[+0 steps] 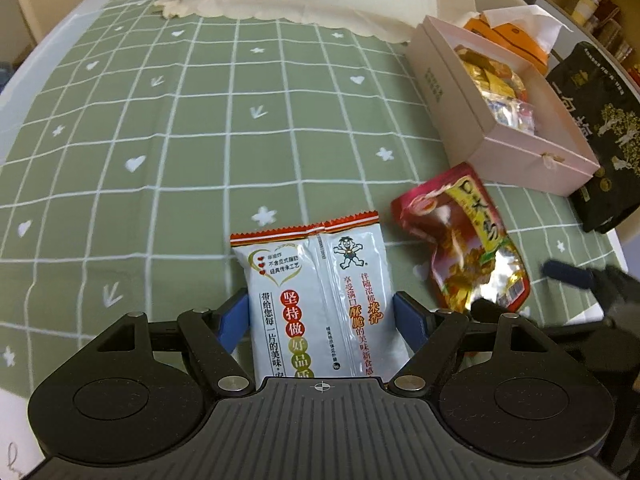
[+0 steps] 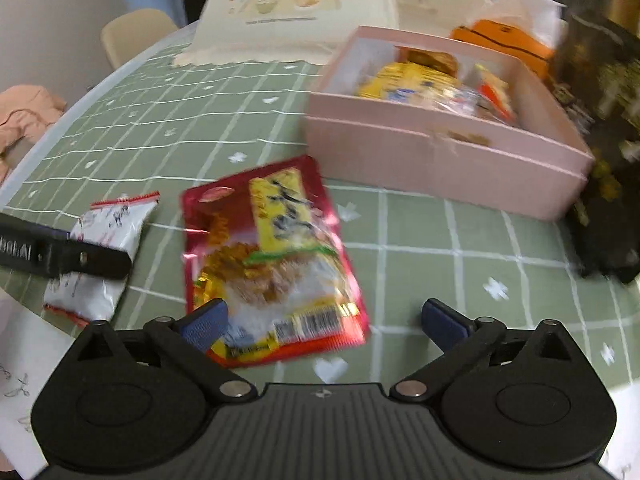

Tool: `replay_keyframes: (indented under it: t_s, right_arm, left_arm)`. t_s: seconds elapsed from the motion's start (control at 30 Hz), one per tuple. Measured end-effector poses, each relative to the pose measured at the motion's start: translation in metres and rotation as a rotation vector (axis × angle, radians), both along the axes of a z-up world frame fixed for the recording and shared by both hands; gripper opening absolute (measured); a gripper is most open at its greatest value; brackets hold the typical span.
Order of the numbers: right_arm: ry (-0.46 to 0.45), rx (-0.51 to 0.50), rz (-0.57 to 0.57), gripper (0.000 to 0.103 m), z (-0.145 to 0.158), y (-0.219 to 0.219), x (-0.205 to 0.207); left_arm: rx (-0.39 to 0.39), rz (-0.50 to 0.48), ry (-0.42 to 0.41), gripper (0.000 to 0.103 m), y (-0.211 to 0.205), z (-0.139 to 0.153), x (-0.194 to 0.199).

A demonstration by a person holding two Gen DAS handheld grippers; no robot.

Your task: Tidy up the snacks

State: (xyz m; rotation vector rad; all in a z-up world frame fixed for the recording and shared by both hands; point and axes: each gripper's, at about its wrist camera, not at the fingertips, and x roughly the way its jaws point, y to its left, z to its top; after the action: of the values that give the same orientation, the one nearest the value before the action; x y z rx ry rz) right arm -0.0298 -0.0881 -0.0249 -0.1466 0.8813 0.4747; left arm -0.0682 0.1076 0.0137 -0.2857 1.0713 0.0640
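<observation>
While the left tongs [image 1: 320,316] clasp a white rice-cracker packet [image 1: 316,300], the right tongs [image 2: 324,322] gape wide over a glossy red pouch [image 2: 272,256].

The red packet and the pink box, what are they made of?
The red packet looks like thin plastic film with a shiny foil finish: it crinkles and throws bright glints. The pink box looks like matte cardboard: flat, stiff walls, straight folded edges and no shine. Neither is certain from looks alone.
</observation>
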Motion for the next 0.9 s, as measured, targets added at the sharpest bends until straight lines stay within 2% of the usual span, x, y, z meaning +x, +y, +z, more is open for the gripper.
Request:
replay_keyframes:
  t_s: [0.2,0.33,0.5,0.57,0.9]
  right_arm:
    - [0.012,0.026,0.077,0.103,0.002,0.034,0.027]
    - [0.038,0.01,0.026,0.103,0.006,0.055,0.046]
    - [0.031,-0.011,-0.025,0.103,0.004,0.065,0.048]
    - [0.006,-0.043,-0.001,0.103,0.001,0.063,0.042]
    - [-0.029,-0.021,0.004,0.103,-0.003,0.018,0.012]
  left_arm:
    - [0.006,0.032,-0.006,0.081,0.008,-0.001,-0.011]
    - [0.041,0.019,-0.018,0.081,0.003,-0.003,-0.015]
    - [0.077,0.003,-0.028,0.081,-0.004,-0.004,-0.016]
    - [0.068,0.002,-0.028,0.081,-0.003,-0.004,-0.016]
    - [0.025,0.007,-0.042,0.081,0.004,-0.003,-0.019]
